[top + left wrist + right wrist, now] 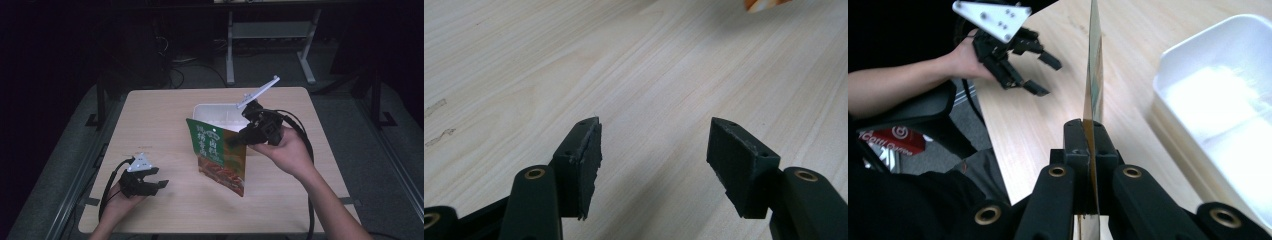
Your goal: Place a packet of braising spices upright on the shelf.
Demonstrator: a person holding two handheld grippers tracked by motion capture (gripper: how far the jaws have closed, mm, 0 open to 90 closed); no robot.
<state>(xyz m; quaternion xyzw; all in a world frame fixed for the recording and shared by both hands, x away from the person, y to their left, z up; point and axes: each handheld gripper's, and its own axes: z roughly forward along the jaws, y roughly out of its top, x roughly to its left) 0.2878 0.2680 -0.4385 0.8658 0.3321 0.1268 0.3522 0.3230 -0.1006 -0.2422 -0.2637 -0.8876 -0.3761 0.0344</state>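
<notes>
A flat green and orange food packet (pixel 218 155) was held up off the pale wooden table (pixel 160 120), pinched tight by the right gripper (pixel 1087 142), just beside a white plastic tub (pixel 216 113). The left gripper (pixel 161 184) was kept low, fingers apart, nothing between them.

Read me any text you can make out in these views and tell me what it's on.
Green and orange food pouch, held upright by the right gripper: large white Chinese characters on the green part, too blurred to read.
Red label beside the table edge, right gripper view: white logo and letters, partly hidden, unreadable.
No other text.
</notes>
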